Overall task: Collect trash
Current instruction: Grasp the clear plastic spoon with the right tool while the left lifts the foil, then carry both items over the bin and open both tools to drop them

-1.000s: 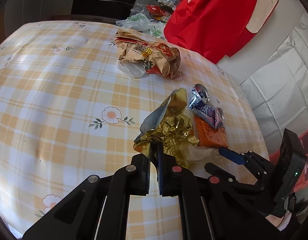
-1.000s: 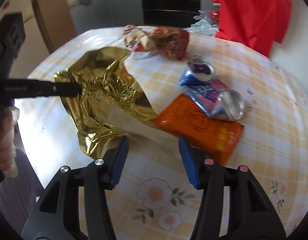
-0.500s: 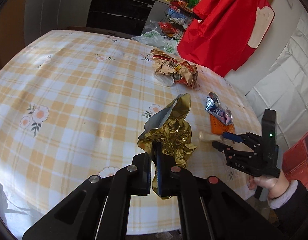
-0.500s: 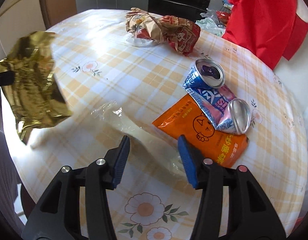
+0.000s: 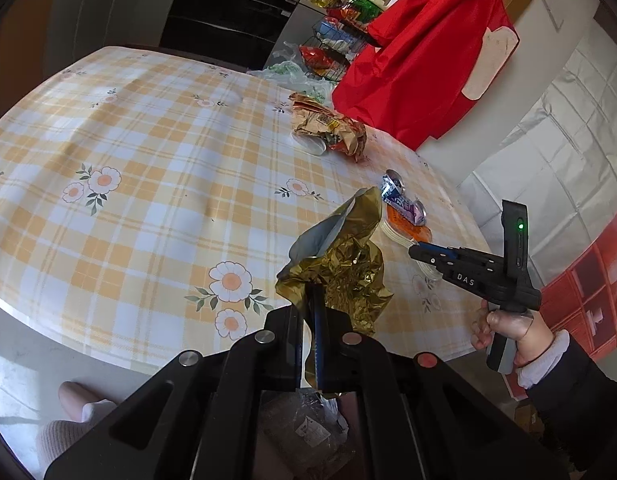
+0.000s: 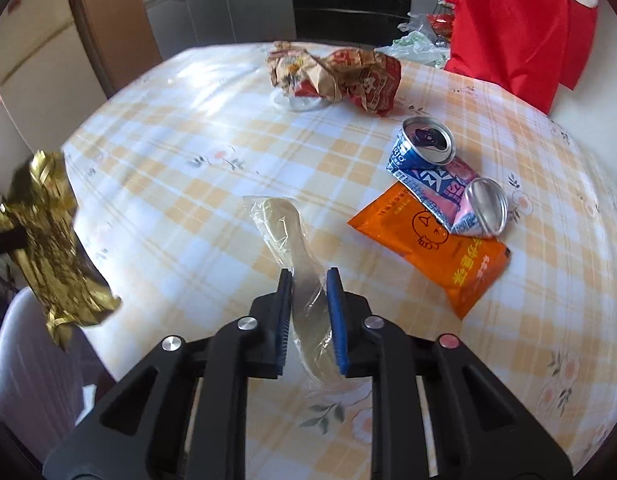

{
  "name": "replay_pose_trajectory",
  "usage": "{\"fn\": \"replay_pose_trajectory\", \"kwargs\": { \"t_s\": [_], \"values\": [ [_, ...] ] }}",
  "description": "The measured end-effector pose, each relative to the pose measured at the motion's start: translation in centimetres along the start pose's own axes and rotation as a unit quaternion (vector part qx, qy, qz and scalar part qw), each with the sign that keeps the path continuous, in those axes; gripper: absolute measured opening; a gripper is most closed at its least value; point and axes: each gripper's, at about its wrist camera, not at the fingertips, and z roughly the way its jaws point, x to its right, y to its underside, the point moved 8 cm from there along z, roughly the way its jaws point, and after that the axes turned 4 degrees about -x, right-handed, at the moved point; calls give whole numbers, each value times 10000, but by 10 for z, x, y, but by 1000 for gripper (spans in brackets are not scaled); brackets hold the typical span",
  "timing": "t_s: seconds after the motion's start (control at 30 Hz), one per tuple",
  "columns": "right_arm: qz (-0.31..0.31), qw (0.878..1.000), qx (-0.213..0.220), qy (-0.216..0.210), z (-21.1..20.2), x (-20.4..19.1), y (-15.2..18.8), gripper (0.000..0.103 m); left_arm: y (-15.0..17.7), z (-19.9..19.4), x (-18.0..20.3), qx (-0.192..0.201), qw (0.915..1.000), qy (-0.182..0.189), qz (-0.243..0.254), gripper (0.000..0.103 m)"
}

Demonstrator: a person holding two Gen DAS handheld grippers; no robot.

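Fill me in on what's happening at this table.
A person is clearing trash off a checked tablecloth with a handheld tool in each hand. The left tool is shut on a crumpled gold foil wrapper, lifted clear of the table. The right tool has just been closing around a clear plastic wrapper. A crushed can, an orange snack packet and a crumpled paper bag still lie there.

A table (image 6: 180, 168) draped in a yellow-and-white checked, flower-printed cloth holds scattered litter. A crumpled brown-and-red paper wrapper (image 6: 340, 76) sits over a white plastic lid (image 6: 296, 102) near the far edge. Toward the right edge, a crushed blue-and-pink drink can (image 6: 444, 176) rests partly on an orange snack packet (image 6: 436, 244). Beside these, near the front edge, lies a clear plastic sleeve (image 6: 284, 236).
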Motion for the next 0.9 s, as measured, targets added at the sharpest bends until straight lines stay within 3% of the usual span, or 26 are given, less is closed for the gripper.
{"fn": "replay_pose_trajectory", "kwargs": {
  "t_s": [0.37,0.6,0.77,0.9],
  "values": [
    [907,9893,1017,-530,-90,-22,25,21,32,-26,27,-211,9989,-17,426,5],
    [1168,9834,1205,-696,-130,-39,69,21,87,-18,42,-1015,9914,-112,819,5],
    [1097,9833,1296,-658,-150,-55,92,21,119,-10,45,-1256,9907,110,512,5],
    [1127,9826,1313,-671,-160,-62,105,21,140,1,48,-1448,9877,32,585,5]
  ]
}}
